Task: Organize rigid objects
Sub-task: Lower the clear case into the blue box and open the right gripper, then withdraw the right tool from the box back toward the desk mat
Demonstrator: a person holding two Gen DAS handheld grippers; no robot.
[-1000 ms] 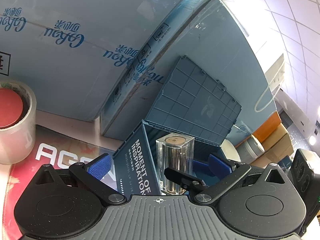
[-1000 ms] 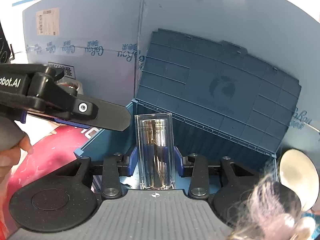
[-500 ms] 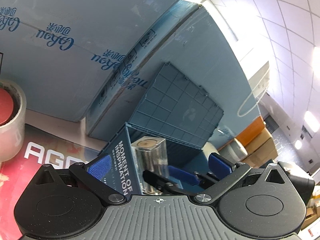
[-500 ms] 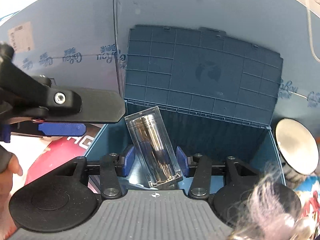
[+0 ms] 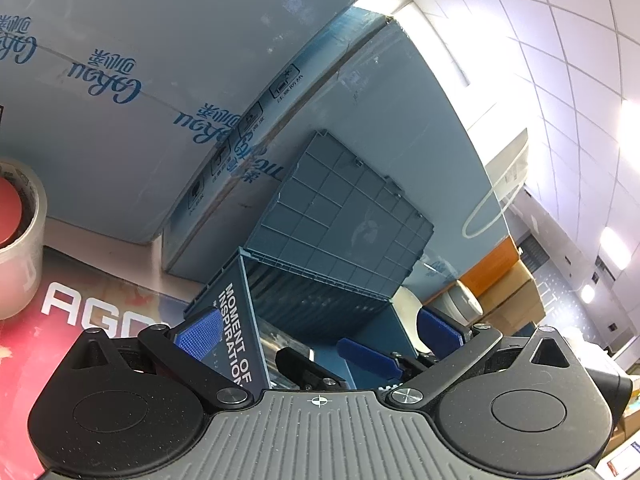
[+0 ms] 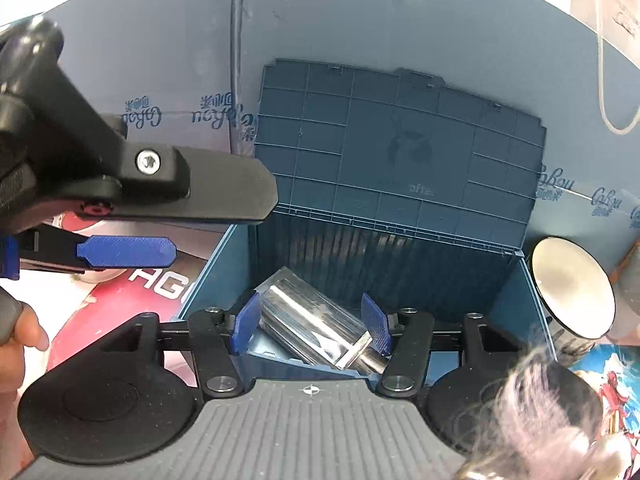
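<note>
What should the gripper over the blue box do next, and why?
Probably lift the right gripper straight up out of the blue box. Its jaws have just been opening, and the clear case lies tilted between them inside the box, apparently released.

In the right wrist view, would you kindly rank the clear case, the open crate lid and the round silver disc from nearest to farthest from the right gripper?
1. Clear case: lying tilted inside the crate, between the right gripper's open jaws.
2. Round silver disc: outside the crate, off to the right.
3. Open crate lid: propped upright behind the crate, straight ahead.
</note>
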